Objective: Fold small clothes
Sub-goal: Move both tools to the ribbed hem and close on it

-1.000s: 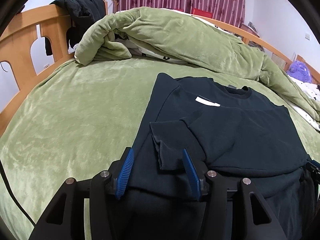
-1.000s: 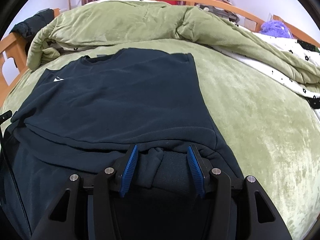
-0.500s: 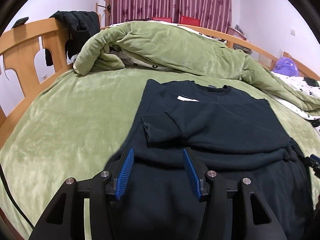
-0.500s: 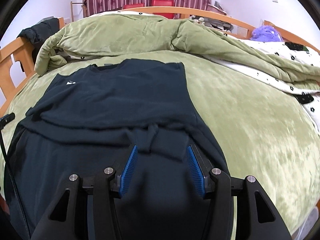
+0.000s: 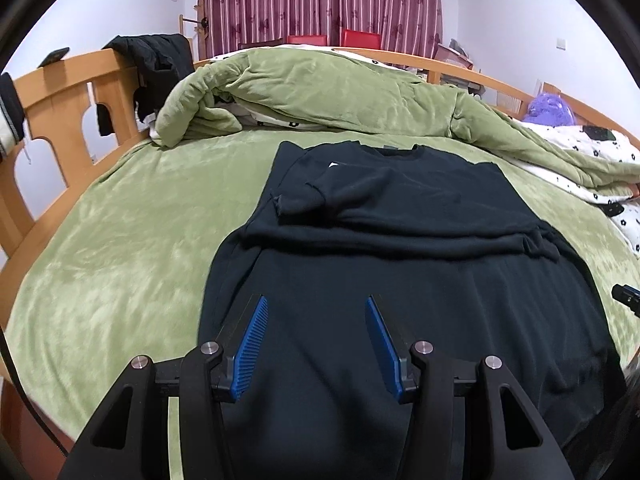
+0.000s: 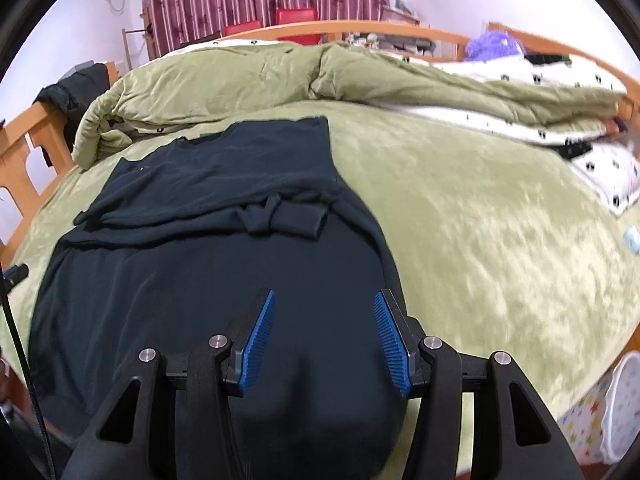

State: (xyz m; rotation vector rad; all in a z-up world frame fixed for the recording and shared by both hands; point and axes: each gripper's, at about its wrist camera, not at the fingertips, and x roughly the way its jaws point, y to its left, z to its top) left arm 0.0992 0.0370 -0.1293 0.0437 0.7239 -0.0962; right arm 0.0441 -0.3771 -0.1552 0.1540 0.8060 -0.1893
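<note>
On the green bedspread [image 5: 120, 248] the dark sweatshirt [image 5: 400, 208] was laid with sleeves folded in, its lower half left unfolded, while the left gripper [image 5: 316, 334] and right gripper [image 6: 324, 330] were held open, empty.

Hem out of frame, far side smeared
The dark shirt's [image 5: 400, 300] near hem runs off the bottom edge; the patterned quilt [image 6: 560, 128] at the bed's right edge is blurred.

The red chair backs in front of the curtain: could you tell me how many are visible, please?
2: left chair back and right chair back stand side by side behind the bed's far rail, below the curtain. Others may be hidden.
</note>
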